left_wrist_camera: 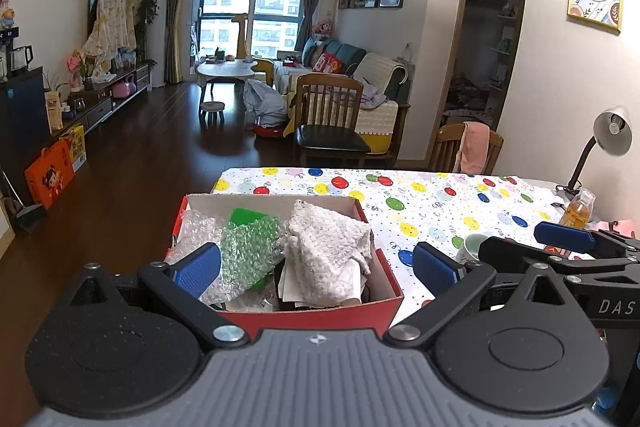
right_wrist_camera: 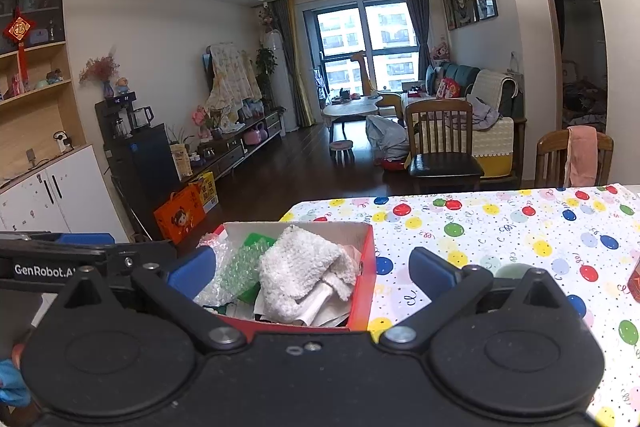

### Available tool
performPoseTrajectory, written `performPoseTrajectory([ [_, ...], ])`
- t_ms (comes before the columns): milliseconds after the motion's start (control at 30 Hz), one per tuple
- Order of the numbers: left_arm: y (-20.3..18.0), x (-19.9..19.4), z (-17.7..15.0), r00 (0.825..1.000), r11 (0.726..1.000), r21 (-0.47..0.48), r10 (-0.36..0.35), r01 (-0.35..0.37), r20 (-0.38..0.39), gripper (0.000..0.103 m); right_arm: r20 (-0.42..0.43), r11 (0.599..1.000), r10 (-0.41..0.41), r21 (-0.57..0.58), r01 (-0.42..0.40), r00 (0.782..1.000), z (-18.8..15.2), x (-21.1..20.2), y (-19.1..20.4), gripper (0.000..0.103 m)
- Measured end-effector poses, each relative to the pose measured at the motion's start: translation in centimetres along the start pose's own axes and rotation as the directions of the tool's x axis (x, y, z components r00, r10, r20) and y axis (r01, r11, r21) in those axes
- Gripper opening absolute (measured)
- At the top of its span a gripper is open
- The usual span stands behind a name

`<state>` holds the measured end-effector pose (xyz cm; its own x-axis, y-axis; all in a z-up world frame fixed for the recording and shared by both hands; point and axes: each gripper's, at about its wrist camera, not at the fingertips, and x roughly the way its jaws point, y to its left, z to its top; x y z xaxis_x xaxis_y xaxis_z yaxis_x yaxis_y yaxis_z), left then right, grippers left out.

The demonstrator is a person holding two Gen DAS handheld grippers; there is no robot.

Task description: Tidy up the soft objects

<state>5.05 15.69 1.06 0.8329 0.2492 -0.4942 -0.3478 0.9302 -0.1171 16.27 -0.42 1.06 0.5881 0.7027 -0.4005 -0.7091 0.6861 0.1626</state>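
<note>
A red cardboard box [left_wrist_camera: 386,269] stands at the table's near left corner. Inside lie a white fluffy cloth [left_wrist_camera: 328,247], a crumpled sheet of bubble wrap [left_wrist_camera: 248,251] over a green object [left_wrist_camera: 248,217], and some paper underneath. My left gripper [left_wrist_camera: 316,269] is open just above the box's near edge, with nothing between its blue pads. The right wrist view shows the same box [right_wrist_camera: 366,267], cloth [right_wrist_camera: 296,267] and bubble wrap [right_wrist_camera: 236,267]. My right gripper [right_wrist_camera: 312,273] is also open and empty there, close beside the left gripper [right_wrist_camera: 86,239].
A balloon-print tablecloth [left_wrist_camera: 420,211] covers the table. A white mug [left_wrist_camera: 474,245], a bottle of orange liquid [left_wrist_camera: 578,213] and a desk lamp [left_wrist_camera: 610,131] stand to the right. Wooden chairs [left_wrist_camera: 328,119] are beyond the far edge. Dark floor lies left of the box.
</note>
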Motion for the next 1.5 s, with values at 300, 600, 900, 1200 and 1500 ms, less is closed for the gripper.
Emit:
performPoseTrajectory([
  [300, -0.04, -0.09, 0.07, 1.000, 1.000, -0.002, 0.000, 0.000, -0.011, 0.103, 0.008, 1.000, -0.031, 0.004, 0.031, 0.999, 0.34, -0.14, 0.36, 0.103],
  [600, -0.08, -0.40, 0.35, 1.000, 1.000, 0.004, -0.015, 0.015, 0.008, 0.103, 0.014, 0.998, -0.056, 0.013, 0.056, 0.998, 0.07, -0.21, 0.08, 0.103],
  [900, -0.28, -0.23, 0.39, 1.000, 1.000, 0.013, -0.017, 0.017, 0.007, 0.103, 0.013, 0.998, -0.060, 0.011, 0.060, 0.998, -0.04, -0.28, -0.11, 0.103],
  [1200, -0.36, -0.07, 0.46, 1.000, 1.000, 0.017, -0.007, 0.007, -0.003, 0.103, 0.009, 0.998, -0.059, 0.001, 0.059, 0.998, -0.22, -0.27, -0.08, 0.103],
  [1500, -0.15, 0.16, 0.46, 1.000, 1.000, 0.008, -0.012, 0.012, -0.013, 0.103, -0.009, 0.997, -0.073, 0.003, 0.073, 0.997, -0.26, -0.07, 0.10, 0.103],
])
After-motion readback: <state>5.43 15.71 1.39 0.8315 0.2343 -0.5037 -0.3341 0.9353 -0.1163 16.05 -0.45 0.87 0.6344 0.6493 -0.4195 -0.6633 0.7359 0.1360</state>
